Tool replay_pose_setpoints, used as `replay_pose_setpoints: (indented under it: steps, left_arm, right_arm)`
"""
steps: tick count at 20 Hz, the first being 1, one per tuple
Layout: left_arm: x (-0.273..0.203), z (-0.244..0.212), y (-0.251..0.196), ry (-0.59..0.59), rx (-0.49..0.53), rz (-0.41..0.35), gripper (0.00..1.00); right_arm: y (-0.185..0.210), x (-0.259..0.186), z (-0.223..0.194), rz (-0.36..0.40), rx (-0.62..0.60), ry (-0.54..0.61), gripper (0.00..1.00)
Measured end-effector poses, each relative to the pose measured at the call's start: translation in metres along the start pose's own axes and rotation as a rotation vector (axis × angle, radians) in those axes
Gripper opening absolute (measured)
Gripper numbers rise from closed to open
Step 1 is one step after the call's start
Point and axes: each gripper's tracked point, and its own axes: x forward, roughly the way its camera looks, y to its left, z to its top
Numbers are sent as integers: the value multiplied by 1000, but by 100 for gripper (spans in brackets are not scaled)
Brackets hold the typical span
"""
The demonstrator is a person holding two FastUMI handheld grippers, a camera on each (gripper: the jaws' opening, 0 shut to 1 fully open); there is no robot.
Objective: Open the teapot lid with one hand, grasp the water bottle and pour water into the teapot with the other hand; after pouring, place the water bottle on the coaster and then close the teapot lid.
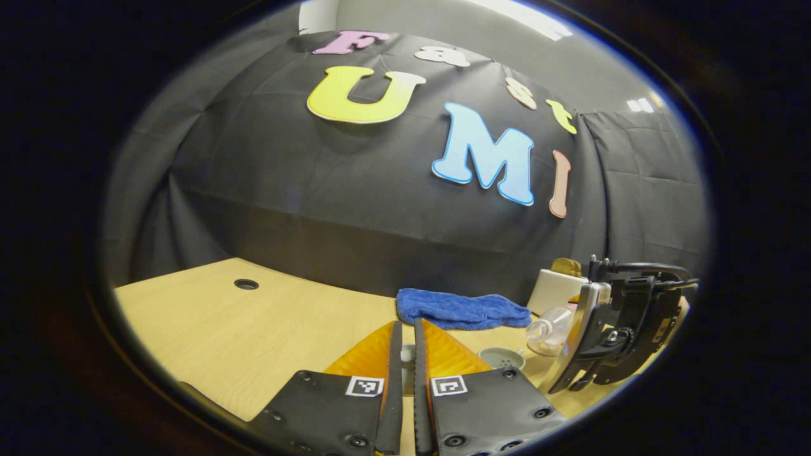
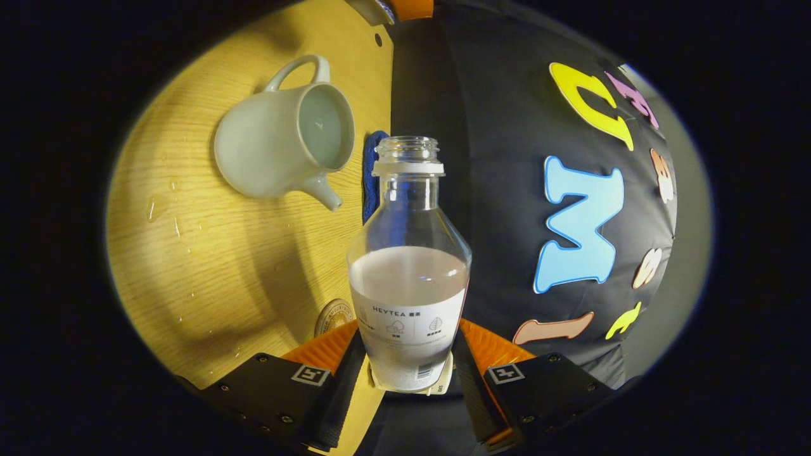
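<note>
My right gripper (image 2: 408,337) is shut on the lower body of a clear, uncapped water bottle (image 2: 408,253), which is partly filled. A pale green teapot (image 2: 279,149) stands on the wooden table with its top open, beyond the bottle's mouth. A round coaster (image 2: 334,316) lies near my right fingers. In the left gripper view the bottle (image 1: 550,328) is tilted, neck toward the teapot's open rim (image 1: 500,358), with the right gripper (image 1: 611,329) behind it. My left gripper (image 1: 407,332) is nearly closed on a small pale piece, the teapot lid (image 1: 407,356), mostly hidden.
A blue cloth (image 1: 462,309) lies folded by the back wall, with a pale box (image 1: 554,288) to its right. Water drops (image 2: 166,206) sit on the table (image 1: 253,335) near the teapot. A cable hole (image 1: 246,284) is at the far left.
</note>
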Motion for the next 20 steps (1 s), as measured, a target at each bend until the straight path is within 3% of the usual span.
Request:
replay_pose_setpoints:
  steps: [20]
  left_arm:
    - [1, -2, -2, -3, -43, -16, 15]
  right_arm:
    - [-43, 0, 27, -179, -358, -56, 75]
